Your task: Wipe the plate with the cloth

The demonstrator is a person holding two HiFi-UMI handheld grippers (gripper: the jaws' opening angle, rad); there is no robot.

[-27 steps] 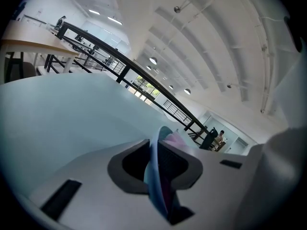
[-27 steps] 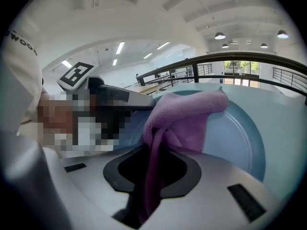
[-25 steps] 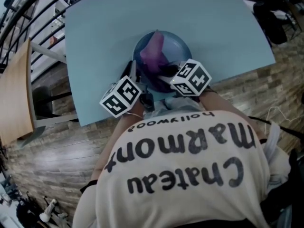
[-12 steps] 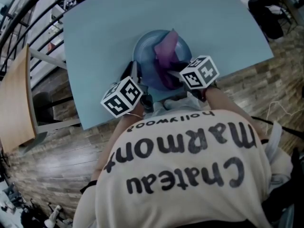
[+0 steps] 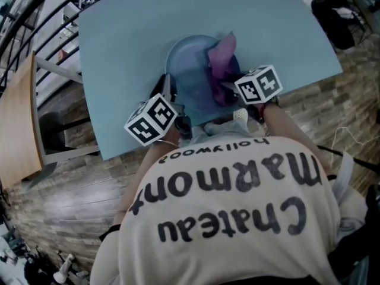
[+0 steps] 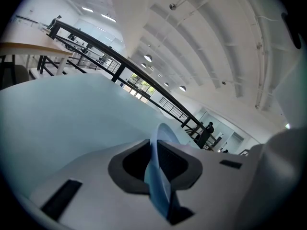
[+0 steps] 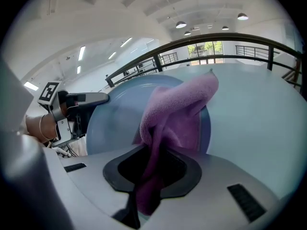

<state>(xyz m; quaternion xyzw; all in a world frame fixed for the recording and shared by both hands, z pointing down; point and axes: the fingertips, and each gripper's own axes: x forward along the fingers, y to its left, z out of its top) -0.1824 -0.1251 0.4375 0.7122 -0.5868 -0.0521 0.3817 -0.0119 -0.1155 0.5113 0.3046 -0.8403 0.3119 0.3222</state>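
The jaws of the left gripper (image 6: 160, 178) are clenched on the rim of a pale blue plate (image 6: 159, 145), whose thin edge runs up between the dark pads and out past them. The jaws of the right gripper (image 7: 151, 176) are clamped on a purple cloth (image 7: 180, 111). The cloth rises out of the grip in a bunched fold and drapes over the right part of the plate's face, its far tip reaching past the rim.

Seen from the right gripper view, the left gripper shows at the plate's opposite edge, its marker cube (image 7: 48, 92) above it.

In the head view, the plate sits near the front edge of a light blue surface (image 5: 130, 34), just ahead of the person. A gripper stands at each side of it, the left one at the near left rim and the right one at the near right rim, each topped by its black-and-white cube. The cloth lies along the plate's right side, touching it, while the left part of the plate is bare. Whether the plate lies flat or is tipped up cannot be told.

The person wears a cream shirt (image 5: 237, 200) with dark lettering and stands over a wood-plank floor (image 5: 59, 189). A wooden panel (image 5: 21, 117) stands off the surface's left side, and a dark railing (image 5: 35, 5) crosses the upper left corner. A white ceiling with overhead lights fills the background of both gripper views.
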